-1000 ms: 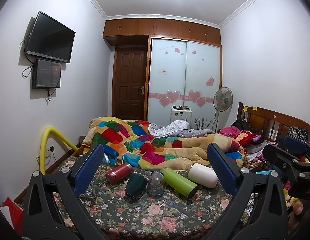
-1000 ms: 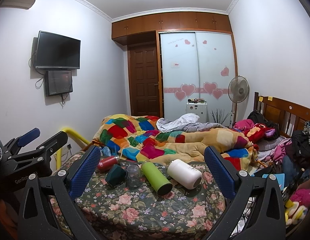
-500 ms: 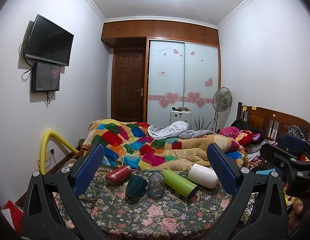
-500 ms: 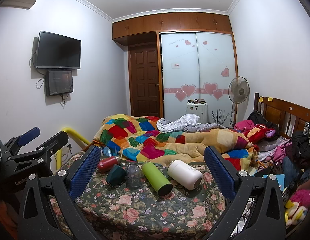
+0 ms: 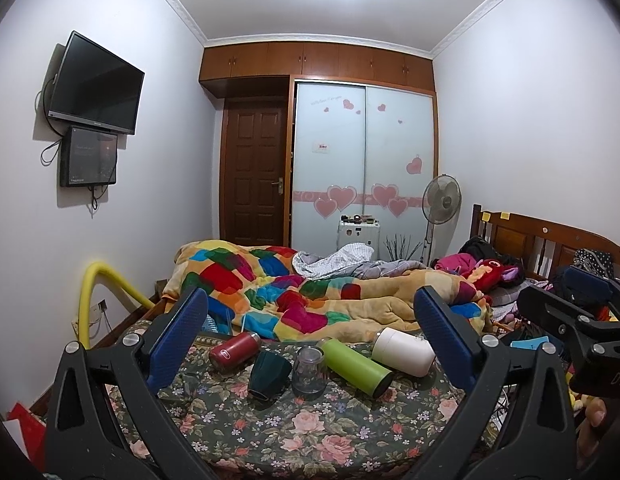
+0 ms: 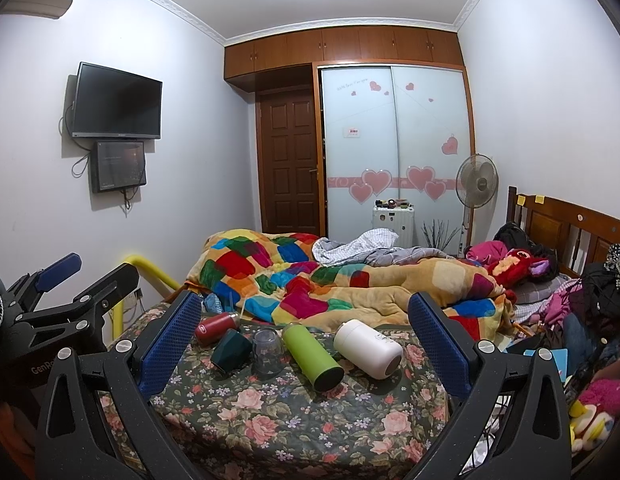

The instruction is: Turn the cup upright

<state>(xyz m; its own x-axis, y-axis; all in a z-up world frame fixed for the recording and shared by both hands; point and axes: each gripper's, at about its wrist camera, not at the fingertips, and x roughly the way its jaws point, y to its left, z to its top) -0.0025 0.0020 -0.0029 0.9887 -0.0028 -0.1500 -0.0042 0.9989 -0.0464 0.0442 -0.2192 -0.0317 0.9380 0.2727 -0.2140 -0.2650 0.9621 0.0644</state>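
Both claws stand with jaws wide apart, holding nothing: the left gripper (image 5: pixel 310 336) and the right gripper (image 6: pixel 306 334) each frame the row of vessels at lower centre of their views. On the dark floral bedspread (image 6: pixel 270 412) a clear glass cup (image 6: pixel 267 352) stands mouth-down, between a dark green faceted cup (image 6: pixel 228 350) tipped on its side and a lime green cylindrical bottle (image 6: pixel 311 356) lying flat. Leftmost lies a red metal flask (image 5: pixel 234 350), rightmost a white cylindrical bottle (image 5: pixel 403 351).

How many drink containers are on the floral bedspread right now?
5, left to right: red bottle, dark green cup, clear cup upside down, green bottle, white bottle. The quilt could hide more.
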